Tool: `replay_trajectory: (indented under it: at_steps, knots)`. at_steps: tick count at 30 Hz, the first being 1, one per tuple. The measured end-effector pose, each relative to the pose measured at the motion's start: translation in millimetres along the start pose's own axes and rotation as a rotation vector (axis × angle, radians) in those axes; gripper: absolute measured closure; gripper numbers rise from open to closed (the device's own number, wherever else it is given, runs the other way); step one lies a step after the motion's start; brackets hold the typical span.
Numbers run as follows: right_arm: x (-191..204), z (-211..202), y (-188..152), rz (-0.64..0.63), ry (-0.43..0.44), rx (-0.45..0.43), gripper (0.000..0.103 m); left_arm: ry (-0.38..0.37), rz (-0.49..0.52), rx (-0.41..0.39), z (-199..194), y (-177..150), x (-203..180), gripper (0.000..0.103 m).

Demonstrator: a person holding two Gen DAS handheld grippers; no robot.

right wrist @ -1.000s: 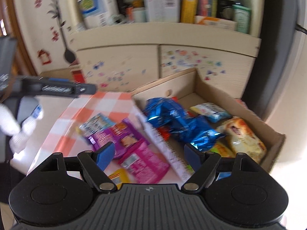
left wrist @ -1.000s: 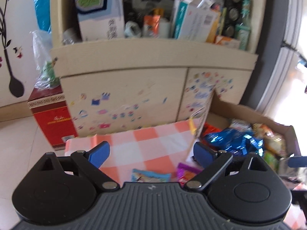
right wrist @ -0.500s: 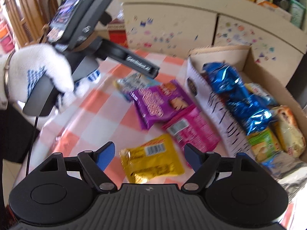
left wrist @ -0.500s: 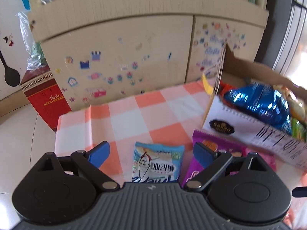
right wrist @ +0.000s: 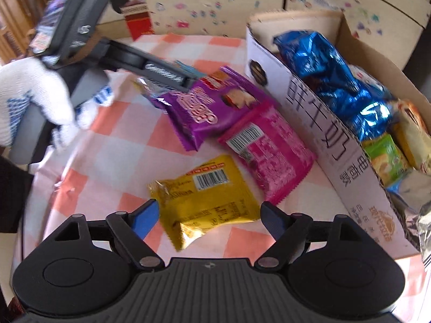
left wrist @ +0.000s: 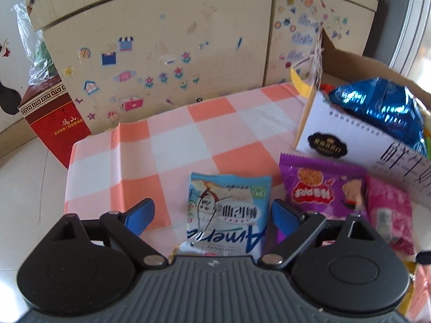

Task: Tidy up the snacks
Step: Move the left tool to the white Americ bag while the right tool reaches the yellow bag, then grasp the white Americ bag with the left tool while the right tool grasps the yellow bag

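Here your left gripper (left wrist: 211,215) hangs with fingers spread around the pale blue snack packet (left wrist: 227,215) at lower centre of its view, while your right gripper (right wrist: 208,216), jaws just widened, straddles the yellow packet (right wrist: 204,196) without pressing it, left of the cardboard box (right wrist: 309,113).

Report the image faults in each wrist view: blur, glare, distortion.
Left wrist: fisheye bows the cabinet edges; window glare washes out the right; pink packet soft. Right wrist: the gloved hand and left gripper smear with motion blur; blue foil bag glints.
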State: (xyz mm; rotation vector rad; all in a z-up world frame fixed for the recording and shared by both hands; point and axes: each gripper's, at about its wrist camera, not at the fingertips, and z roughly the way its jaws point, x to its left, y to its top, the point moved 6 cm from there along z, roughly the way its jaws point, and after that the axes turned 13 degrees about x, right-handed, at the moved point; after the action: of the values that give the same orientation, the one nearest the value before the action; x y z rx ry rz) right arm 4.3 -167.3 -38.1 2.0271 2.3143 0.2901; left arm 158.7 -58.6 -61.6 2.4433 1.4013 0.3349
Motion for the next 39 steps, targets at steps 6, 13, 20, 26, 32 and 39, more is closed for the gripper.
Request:
replay_trajectory:
  at_steps: [6,13,20,26,32,39]
  knots:
    - [6,10,2,0.004,-0.009,0.015,0.013,-0.029,-0.001,-0.008,-2,-7,4,0.023]
    - [14,11,5,-0.046,-0.011,-0.019,0.025,-0.048,-0.010,-0.013,-9,-11,14,0.044]
    - [17,7,8,-0.086,-0.003,-0.042,0.030,-0.050,-0.015,-0.014,-14,-19,21,0.047]
    - [18,3,13,-0.093,0.010,-0.066,0.030,-0.068,-0.035,-0.019,-23,-23,24,0.047]
    - [16,-4,14,-0.087,0.022,-0.089,0.030,-0.081,-0.053,-0.041,-32,-24,25,0.047]
    - [16,-14,16,-0.095,0.017,-0.125,0.030,-0.088,-0.054,-0.073,-43,-21,22,0.047]
